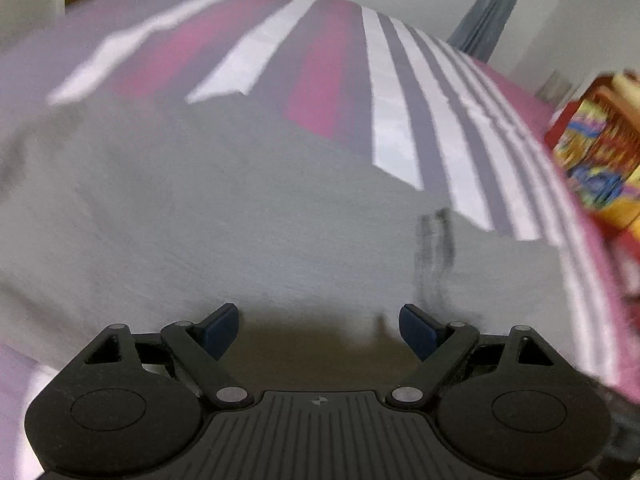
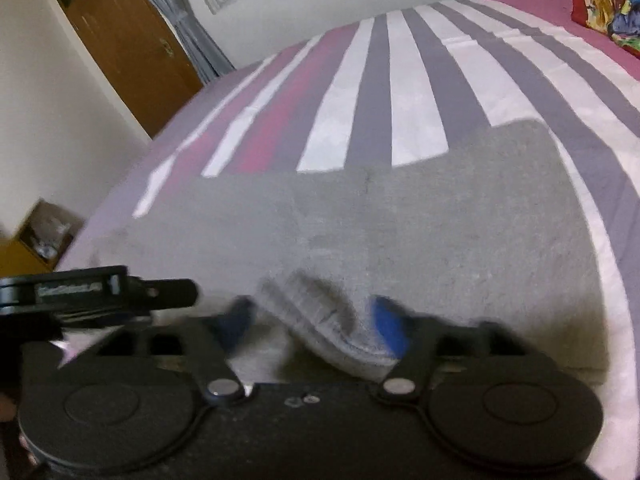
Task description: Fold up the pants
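Observation:
Grey pants [image 1: 240, 208] lie flat on a striped bedspread [image 1: 392, 112]. A dark, blurred mark [image 1: 436, 248] shows on the cloth to the right of the middle. My left gripper [image 1: 318, 316] hovers over the pants, open, with nothing between its blue pads [image 1: 222, 324]. In the right wrist view the pants [image 2: 440, 216] spread ahead in a broad folded shape. A ribbed grey band [image 2: 320, 320] of the pants humps up between the fingers of my right gripper [image 2: 314, 320]. Its jaws stand wide and open, and the blue pads [image 2: 386, 322] do not squeeze the band.
A colourful cushion [image 1: 596, 152] [image 2: 608, 4] sits on the pink bed edge at the right. A black gripper part [image 2: 100, 292] juts in from the left. Beyond the bed are a wooden door [image 2: 128, 48], grey curtains [image 1: 488, 12] and an open box [image 2: 44, 232] on the floor.

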Demonstrator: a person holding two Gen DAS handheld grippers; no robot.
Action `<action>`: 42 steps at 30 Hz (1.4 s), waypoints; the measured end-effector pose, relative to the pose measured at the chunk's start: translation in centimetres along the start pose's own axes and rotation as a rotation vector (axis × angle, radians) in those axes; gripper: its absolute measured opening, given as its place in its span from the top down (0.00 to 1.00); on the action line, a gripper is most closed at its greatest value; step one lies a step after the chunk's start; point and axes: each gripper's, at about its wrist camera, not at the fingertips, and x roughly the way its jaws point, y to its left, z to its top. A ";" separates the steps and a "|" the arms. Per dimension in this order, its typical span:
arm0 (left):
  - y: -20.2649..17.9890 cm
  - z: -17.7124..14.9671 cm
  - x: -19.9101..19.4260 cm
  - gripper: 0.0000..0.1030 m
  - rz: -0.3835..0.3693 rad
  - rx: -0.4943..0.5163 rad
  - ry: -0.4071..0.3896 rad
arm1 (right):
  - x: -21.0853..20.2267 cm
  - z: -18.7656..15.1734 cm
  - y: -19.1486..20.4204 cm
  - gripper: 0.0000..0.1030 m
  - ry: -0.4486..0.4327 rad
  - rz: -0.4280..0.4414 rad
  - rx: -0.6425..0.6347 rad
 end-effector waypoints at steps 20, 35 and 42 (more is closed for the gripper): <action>-6.4 -3.5 5.8 0.81 -0.261 -0.129 0.160 | -9.8 -3.0 -7.2 0.31 -0.218 -0.098 0.147; -1.0 0.8 -3.9 0.82 -0.120 0.045 -0.133 | -5.2 -1.1 -2.4 0.58 -0.147 -0.183 -0.060; 2.6 -1.7 0.1 0.82 -0.017 0.021 -0.036 | 1.0 -3.2 0.9 0.59 0.037 -0.246 -0.243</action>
